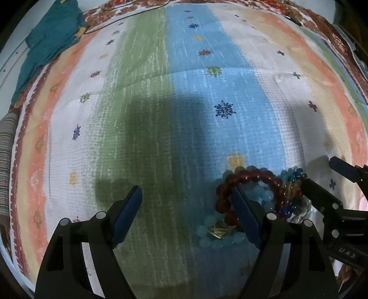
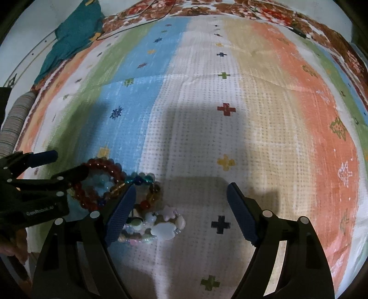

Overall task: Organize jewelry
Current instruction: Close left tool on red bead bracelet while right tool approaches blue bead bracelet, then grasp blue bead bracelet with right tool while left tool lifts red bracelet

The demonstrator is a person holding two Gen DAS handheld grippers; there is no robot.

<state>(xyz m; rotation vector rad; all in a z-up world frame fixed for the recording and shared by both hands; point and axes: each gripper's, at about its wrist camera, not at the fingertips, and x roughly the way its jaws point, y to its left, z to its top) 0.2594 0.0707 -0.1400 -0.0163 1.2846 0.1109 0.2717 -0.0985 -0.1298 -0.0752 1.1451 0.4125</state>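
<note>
A pile of bead bracelets lies on a striped cloth (image 1: 161,103). A dark red bead bracelet (image 1: 250,176) sits on top of a light blue bead one (image 1: 264,195), with a multicoloured glass bead bracelet (image 1: 291,181) to its right. My left gripper (image 1: 187,202) is open; its right finger (image 1: 243,214) rests beside the red bracelet. In the right wrist view the red bracelet (image 2: 101,165), the multicoloured one (image 2: 147,184) and a pastel heart-and-star bracelet (image 2: 161,227) lie at lower left. My right gripper (image 2: 181,202) is open, its left finger (image 2: 122,211) over the pile.
A teal cloth (image 1: 50,43) lies at the far left corner of the bed. A floral brown border (image 2: 207,9) and a thin cable (image 2: 128,16) run along the far edge. A striped roll (image 2: 16,115) sits at the left.
</note>
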